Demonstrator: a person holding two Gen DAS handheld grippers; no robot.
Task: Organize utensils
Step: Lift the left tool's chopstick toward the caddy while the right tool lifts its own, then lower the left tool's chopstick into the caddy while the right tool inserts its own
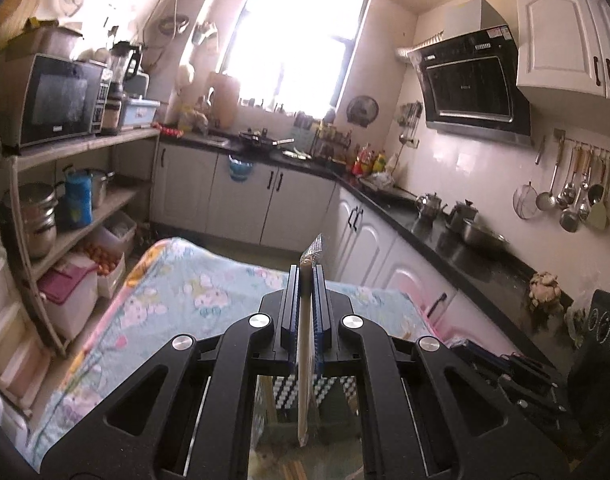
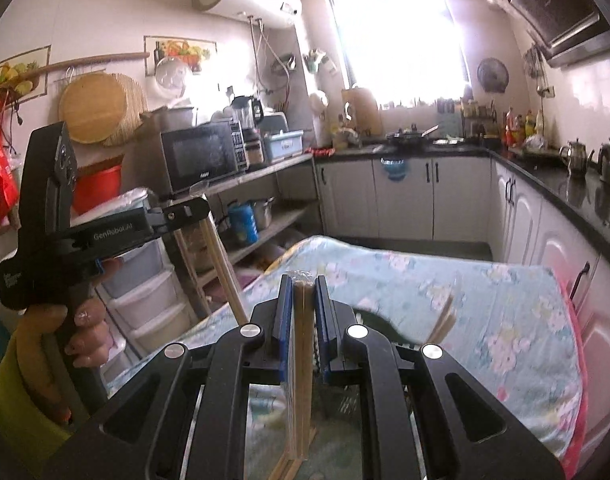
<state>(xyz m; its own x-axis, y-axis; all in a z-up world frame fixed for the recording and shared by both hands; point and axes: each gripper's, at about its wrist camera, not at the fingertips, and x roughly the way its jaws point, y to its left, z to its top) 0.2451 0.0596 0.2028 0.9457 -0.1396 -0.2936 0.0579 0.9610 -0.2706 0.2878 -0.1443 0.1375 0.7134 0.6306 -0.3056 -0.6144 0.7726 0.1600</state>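
While both grippers are raised above the cloth-covered worktop (image 1: 177,280), each is closed on wooden chopsticks: the left gripper (image 1: 306,276) has its blue pads pressed flat against what looks like a single thin pair of chopsticks (image 1: 305,360) standing on edge between them, and the right gripper (image 2: 304,286) clamps a thicker bundle of chopsticks (image 2: 301,380), its jaws only slightly apart around the sticks. In the right wrist view the left gripper appears again at the left, held by a hand (image 2: 85,332) in a yellow-green sleeve, with its chopsticks slanting down from its tip toward the near edge of the cloth. Below the left gripper's frame a checked black-and-white basket (image 1: 333,386) shows partly; what it holds cannot be made out. The cloth is pale blue with a floral print and a pink edge. At the left a shelf unit (image 1: 85,148) carries a microwave (image 1: 53,100) and a blender on top, with steel pots (image 1: 39,216) and a blue container on the lower boards and storage bins beneath. A dark counter (image 1: 445,236) runs along the far wall and down the right side over white cabinets, bearing kettles, bottles and a pan. Ladles and spoons (image 1: 573,196) hang from a rail on the right wall below a range hood (image 1: 469,80), and a bright window (image 1: 293,40) fills the far wall.
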